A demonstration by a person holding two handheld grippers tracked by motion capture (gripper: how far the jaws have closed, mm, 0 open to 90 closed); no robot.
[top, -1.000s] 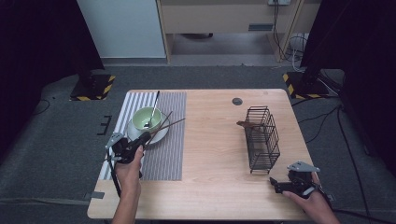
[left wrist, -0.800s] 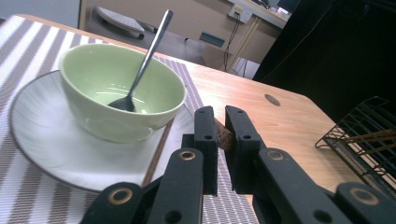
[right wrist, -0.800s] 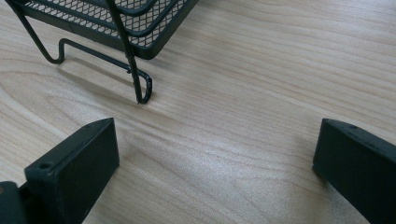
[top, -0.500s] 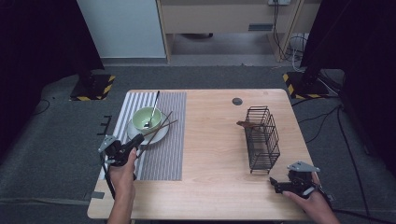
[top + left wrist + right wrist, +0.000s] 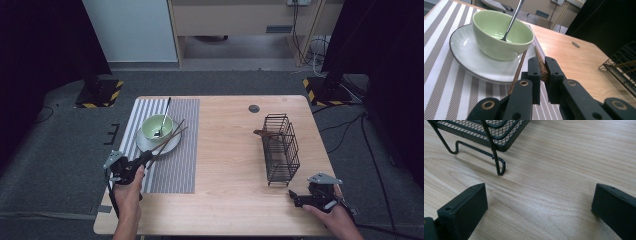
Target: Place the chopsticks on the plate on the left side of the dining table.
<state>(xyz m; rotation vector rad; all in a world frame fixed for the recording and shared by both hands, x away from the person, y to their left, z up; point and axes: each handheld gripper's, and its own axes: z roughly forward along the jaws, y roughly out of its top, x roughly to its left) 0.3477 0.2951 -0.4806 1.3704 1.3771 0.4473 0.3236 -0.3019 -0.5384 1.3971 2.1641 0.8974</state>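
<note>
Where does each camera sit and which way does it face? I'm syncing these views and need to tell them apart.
High view: above the person's side of the table, looking forward and down; both forearms enter from below, with the left gripper and right gripper.
Left gripper view: on the left gripper, looking along its fingers, shut on a chopstick, toward the green bowl and plate.
Right gripper view: on the right gripper, looking down between its open fingers at the wire rack.
All three views share the rack and table.
</note>
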